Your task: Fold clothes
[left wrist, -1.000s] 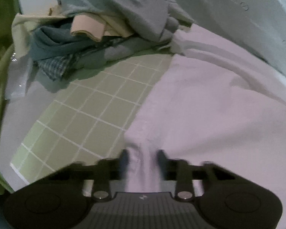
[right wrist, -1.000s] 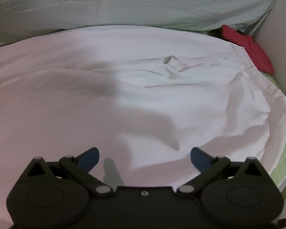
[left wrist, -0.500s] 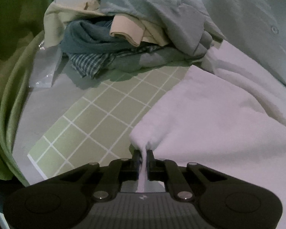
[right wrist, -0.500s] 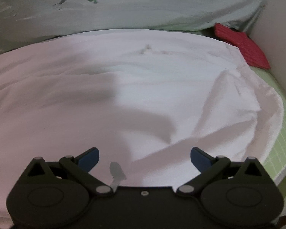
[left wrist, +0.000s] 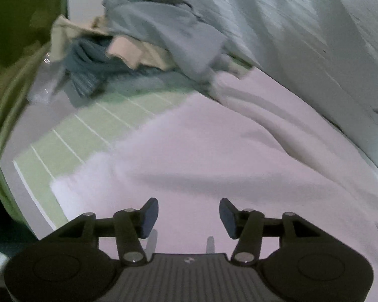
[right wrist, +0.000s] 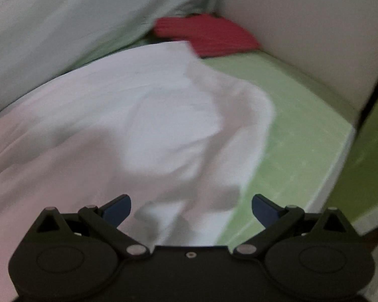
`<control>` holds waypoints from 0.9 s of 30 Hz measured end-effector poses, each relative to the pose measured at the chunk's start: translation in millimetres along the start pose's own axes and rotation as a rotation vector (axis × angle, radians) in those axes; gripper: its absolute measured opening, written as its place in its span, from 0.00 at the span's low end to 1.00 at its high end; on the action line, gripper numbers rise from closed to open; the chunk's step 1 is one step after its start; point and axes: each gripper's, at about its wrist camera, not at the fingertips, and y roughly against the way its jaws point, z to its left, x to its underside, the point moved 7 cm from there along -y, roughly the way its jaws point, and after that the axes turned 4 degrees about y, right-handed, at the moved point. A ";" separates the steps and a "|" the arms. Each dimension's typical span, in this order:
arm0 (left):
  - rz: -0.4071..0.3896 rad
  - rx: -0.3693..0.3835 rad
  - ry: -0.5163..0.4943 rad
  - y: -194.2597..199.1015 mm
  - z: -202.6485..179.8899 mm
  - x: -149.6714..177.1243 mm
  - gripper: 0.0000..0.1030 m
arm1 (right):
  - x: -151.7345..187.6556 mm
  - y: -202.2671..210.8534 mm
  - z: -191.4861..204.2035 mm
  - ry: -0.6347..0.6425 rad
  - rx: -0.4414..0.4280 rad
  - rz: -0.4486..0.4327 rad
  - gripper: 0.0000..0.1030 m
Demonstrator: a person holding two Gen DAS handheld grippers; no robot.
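Observation:
A pale pink-white garment (left wrist: pixel 214 156) lies spread over the green grid mat (left wrist: pixel 93 130). It also shows in the right wrist view (right wrist: pixel 128 115), with its right edge rumpled near the mat (right wrist: pixel 297 130). My left gripper (left wrist: pixel 187 217) is open and empty just above the garment's near left part. My right gripper (right wrist: pixel 191 210) is open and empty above the garment's near right edge. Both views are blurred.
A heap of unfolded clothes (left wrist: pixel 143 42) sits at the back left of the mat. A light green cloth with a carrot print (left wrist: pixel 315 32) hangs behind the garment. A red striped cloth (right wrist: pixel 204 37) lies at the back right by a pale wall (right wrist: pixel 302 30).
My left gripper was shut on the garment's left edge half a second ago; it has let go and opened. My right gripper stayed open and swung to the right.

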 end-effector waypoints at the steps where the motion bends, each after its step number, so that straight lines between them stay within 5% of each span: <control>1: 0.013 0.008 0.005 2.1 -7.8 10.0 0.54 | -3.3 -4.7 -10.2 -0.016 0.002 0.006 1.00; 6: 0.067 0.031 0.035 11.9 -36.6 56.8 0.55 | -18.2 -27.7 -51.7 -0.082 -0.030 0.044 0.97; 11: 0.078 0.001 0.058 22.6 -51.9 94.4 0.62 | -25.8 -43.6 -47.9 -0.032 -0.099 0.114 0.74; 17: 0.050 -0.033 0.125 34.2 -50.4 118.7 0.64 | -33.8 -45.1 -38.5 0.044 -0.163 0.158 0.64; 21: 0.055 -0.038 0.163 36.9 -48.7 129.6 0.64 | -35.2 -37.7 -38.0 0.043 -0.221 0.185 0.66; 27: 0.002 -0.093 0.239 39.4 -25.6 113.3 0.64 | -28.9 -42.2 -33.3 0.054 -0.253 0.243 0.88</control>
